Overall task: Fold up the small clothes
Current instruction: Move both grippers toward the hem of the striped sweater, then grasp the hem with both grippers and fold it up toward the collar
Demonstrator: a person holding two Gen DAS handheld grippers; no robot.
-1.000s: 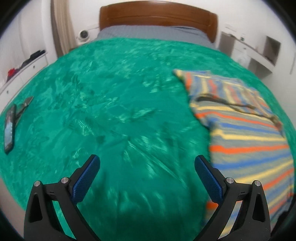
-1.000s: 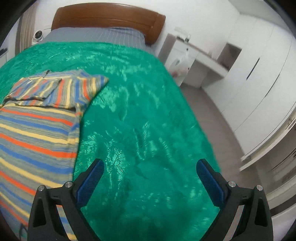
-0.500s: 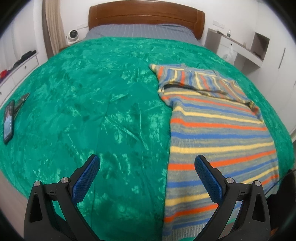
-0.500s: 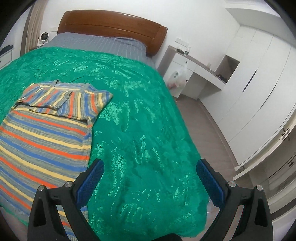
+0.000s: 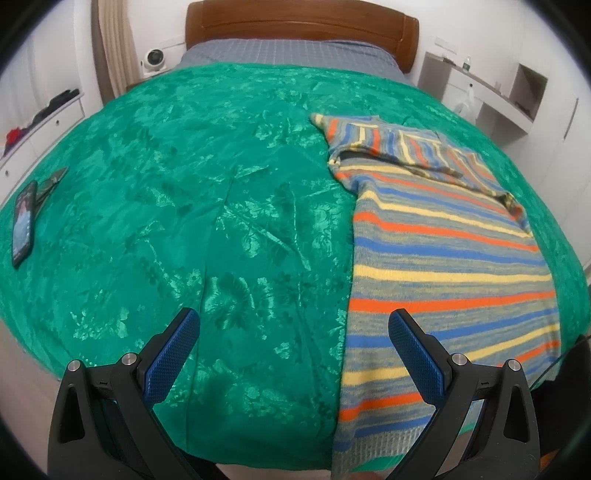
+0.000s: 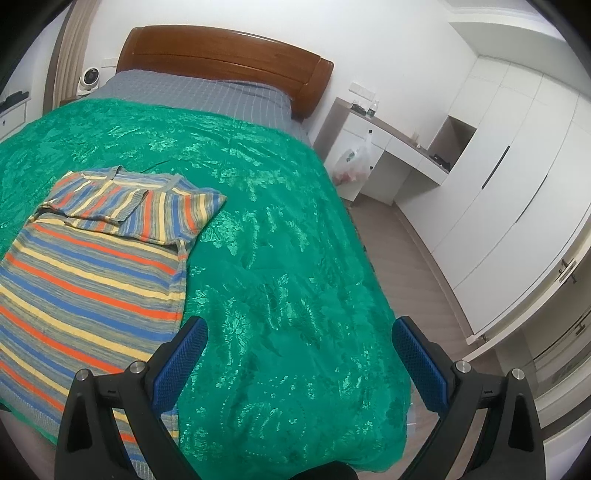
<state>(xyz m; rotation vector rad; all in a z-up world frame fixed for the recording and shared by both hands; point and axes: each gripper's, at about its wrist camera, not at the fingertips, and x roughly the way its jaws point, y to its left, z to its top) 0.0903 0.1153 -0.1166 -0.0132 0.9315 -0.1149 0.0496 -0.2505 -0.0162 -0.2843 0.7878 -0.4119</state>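
A striped knit sweater [image 5: 443, 266], in blue, orange, yellow and grey, lies flat on the green bedspread [image 5: 184, 221], with both sleeves folded in across its top. Its hem hangs at the bed's near edge. It also shows in the right wrist view [image 6: 85, 280], on the left. My left gripper [image 5: 294, 326] is open and empty, held above the near edge of the bed, with its right finger over the sweater's left side. My right gripper [image 6: 299, 334] is open and empty, above the bedspread [image 6: 280, 258] to the right of the sweater.
A phone [image 5: 23, 223] and a dark tool [image 5: 50, 182] lie on the bed's far left. The wooden headboard [image 5: 303, 33] is at the back. A white desk [image 6: 388, 147] with a hanging plastic bag [image 6: 351, 162] and wardrobes [image 6: 517, 177] stand to the right, across a wood floor.
Both grippers have pulled back and up from the bed towards its near edge, so more of the sweater and the room shows. The sweater has not moved. Both stay open.
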